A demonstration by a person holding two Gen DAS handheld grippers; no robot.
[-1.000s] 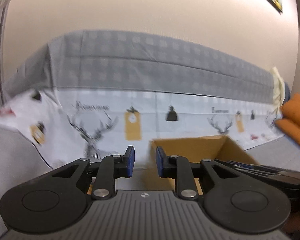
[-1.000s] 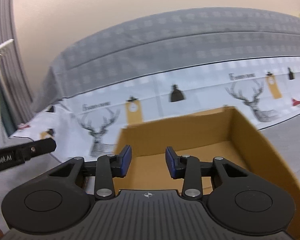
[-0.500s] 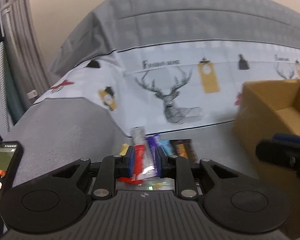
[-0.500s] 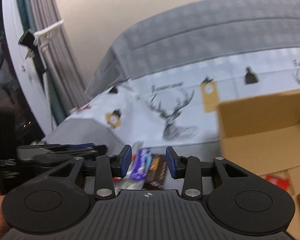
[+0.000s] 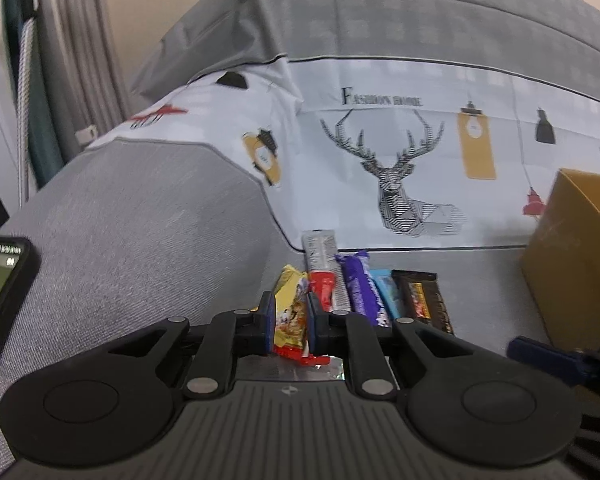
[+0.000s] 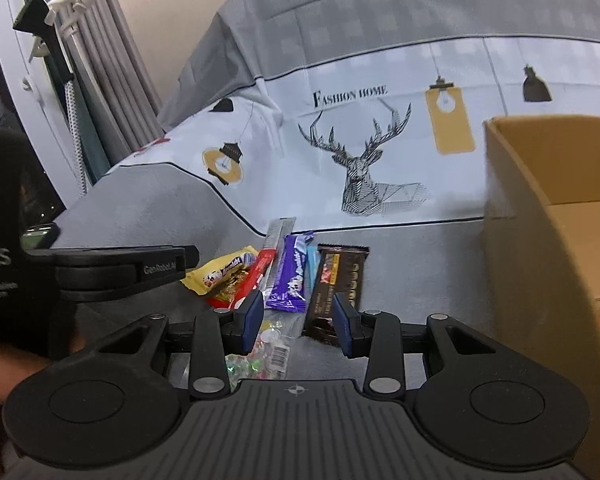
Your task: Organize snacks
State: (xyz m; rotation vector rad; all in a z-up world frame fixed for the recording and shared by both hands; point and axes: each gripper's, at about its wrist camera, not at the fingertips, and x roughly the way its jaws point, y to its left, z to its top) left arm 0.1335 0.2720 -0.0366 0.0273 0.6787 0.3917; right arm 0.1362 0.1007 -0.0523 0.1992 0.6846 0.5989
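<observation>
Several wrapped snacks lie in a row on the grey sofa seat [image 6: 148,200], just ahead of both tongs: a yellow packet [image 5: 290,312], a red-and-silver stick [image 6: 266,264], a purple bar [image 6: 292,276], a light blue bar [image 6: 312,262] and a dark brown bar [image 6: 336,284]. The left tongs [image 5: 290,326] are pressed against the sides of the yellow packet, which stands on edge between them; whether it is lifted clear of the seat cannot be told. The right tongs [image 6: 296,318] are spread and hold nothing; the purple and dark brown bars lie just beyond their tips. The cardboard box [image 6: 540,208] stands to the right of both tongs, and something red shows inside it at the right edge, so sorting appears begun. Most snacks remain outside the box.
</observation>
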